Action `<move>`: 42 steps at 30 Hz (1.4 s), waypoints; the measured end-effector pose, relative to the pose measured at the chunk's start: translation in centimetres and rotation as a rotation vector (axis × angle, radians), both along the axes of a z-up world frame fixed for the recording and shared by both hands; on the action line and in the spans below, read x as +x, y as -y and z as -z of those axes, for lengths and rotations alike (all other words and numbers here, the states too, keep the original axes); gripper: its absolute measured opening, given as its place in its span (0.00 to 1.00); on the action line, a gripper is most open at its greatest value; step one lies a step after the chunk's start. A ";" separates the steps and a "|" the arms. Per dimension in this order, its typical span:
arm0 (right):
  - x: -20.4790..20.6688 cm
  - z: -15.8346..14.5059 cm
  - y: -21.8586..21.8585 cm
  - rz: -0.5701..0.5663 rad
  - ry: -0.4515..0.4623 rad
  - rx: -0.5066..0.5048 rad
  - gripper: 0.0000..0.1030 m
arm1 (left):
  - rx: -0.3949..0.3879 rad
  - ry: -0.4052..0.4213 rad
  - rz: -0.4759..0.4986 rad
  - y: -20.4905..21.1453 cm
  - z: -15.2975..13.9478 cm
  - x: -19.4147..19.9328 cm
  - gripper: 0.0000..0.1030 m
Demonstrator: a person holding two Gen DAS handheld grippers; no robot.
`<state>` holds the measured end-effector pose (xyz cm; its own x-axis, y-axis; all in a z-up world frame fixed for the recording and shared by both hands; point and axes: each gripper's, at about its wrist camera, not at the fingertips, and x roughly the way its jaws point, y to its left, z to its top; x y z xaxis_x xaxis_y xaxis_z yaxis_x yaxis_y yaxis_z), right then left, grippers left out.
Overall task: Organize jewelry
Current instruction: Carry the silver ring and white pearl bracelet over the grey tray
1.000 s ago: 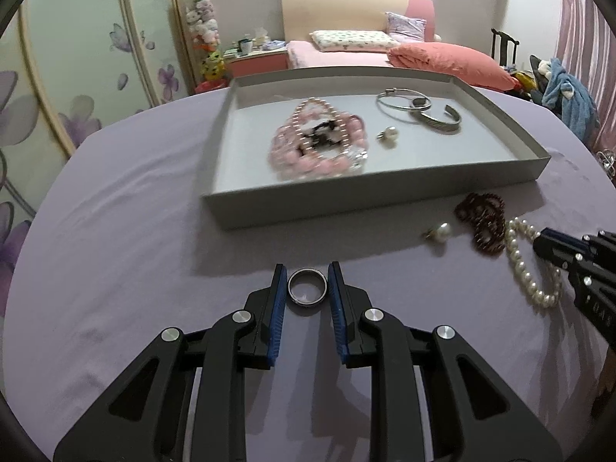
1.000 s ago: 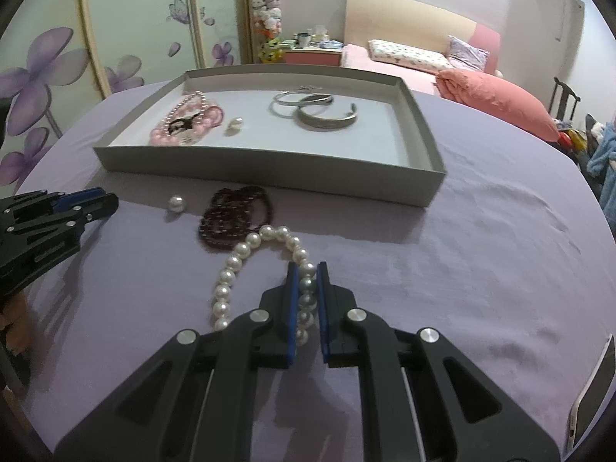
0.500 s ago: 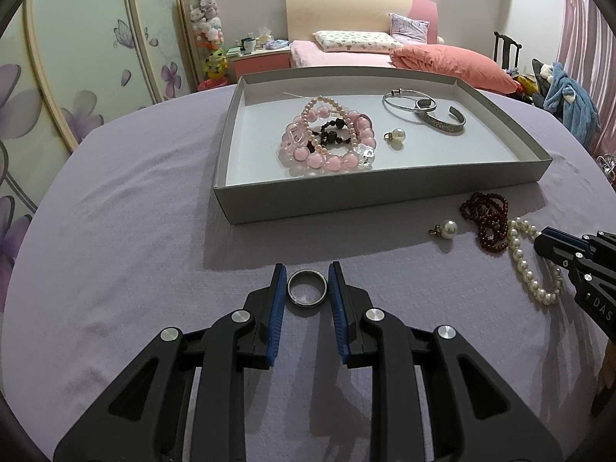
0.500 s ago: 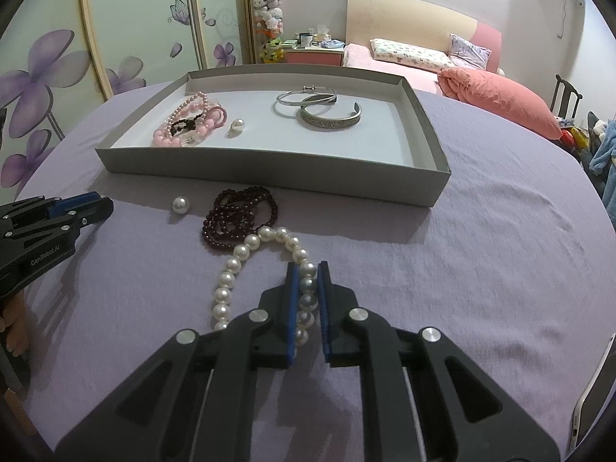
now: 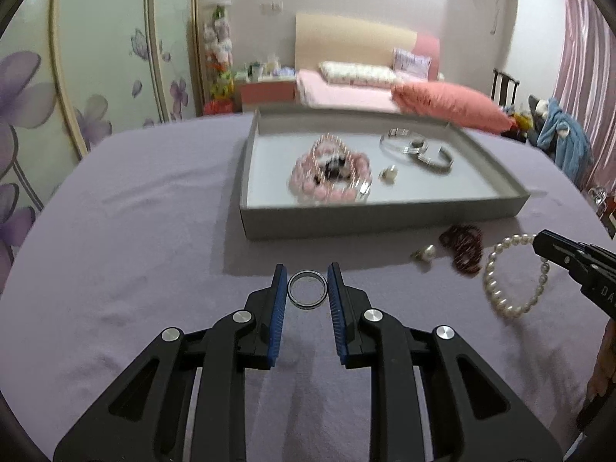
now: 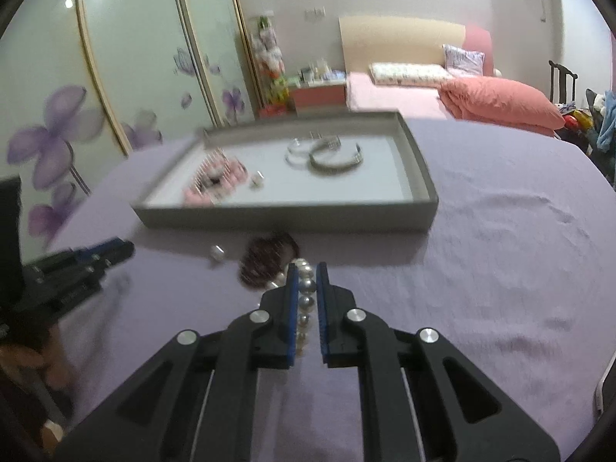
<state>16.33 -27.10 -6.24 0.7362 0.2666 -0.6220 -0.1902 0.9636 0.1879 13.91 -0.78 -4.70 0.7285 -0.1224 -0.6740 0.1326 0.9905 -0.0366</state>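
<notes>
Purple tablecloth (image 5: 134, 231): garnet bracelet (image 5: 464, 244), loose pearl (image 5: 427, 253) before grey tray (image 5: 385, 221).

Both tools have risen, right tool (image 6: 307, 273) lifting the pearl bracelet (image 5: 512, 275).

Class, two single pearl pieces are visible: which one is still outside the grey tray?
The loose pearl on the purple cloth beside the dark red bracelet; the other pearl lies inside the tray.

Metal, pearl and cloth surfaces

A polished metal ring (image 5: 307, 295) is seen between ribbed blue pads (image 5: 278, 313). Glossy pearls (image 5: 512, 275) are shown on matt, lightly creased purple cloth (image 5: 134, 250). A matt grey card-like tray (image 5: 377, 221) and shiny metal bangles (image 5: 417, 150) are seen.
</notes>
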 end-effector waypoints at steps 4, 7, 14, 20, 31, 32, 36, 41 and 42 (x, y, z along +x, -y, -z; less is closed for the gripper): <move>-0.9 -1.3 -0.7 -0.017 0.053 0.047 0.10 | 0.003 0.082 0.001 0.6 -1.4 -1.2 0.22; -1.4 -2.2 -1.0 -0.021 0.087 0.079 0.10 | 0.016 0.143 -0.002 1.1 -2.3 -1.8 0.22; -2.2 -3.6 -1.6 -0.009 0.149 0.133 0.10 | 0.032 0.228 -0.012 2.2 -3.2 -2.4 0.22; -3.1 -4.8 -2.4 0.026 0.237 0.127 0.10 | 0.044 0.324 -0.032 2.7 -4.2 -3.3 0.22; -4.8 -7.1 -4.2 0.094 0.433 0.005 0.10 | 0.031 0.414 -0.047 2.9 -5.3 -4.1 0.22; -4.8 -7.2 -4.4 0.100 0.444 -0.006 0.10 | 0.029 0.420 -0.048 2.9 -5.4 -4.1 0.22; -4.8 -7.6 -4.8 0.124 0.482 -0.041 0.10 | 0.025 0.436 -0.052 2.8 -5.6 -4.1 0.22; -4.3 -7.9 -4.9 0.153 0.515 -0.059 0.10 | 0.017 0.447 -0.058 2.6 -5.7 -3.9 0.22; -4.3 -8.0 -5.0 0.158 0.520 -0.062 0.10 | 0.015 0.450 -0.058 2.6 -5.8 -3.8 0.22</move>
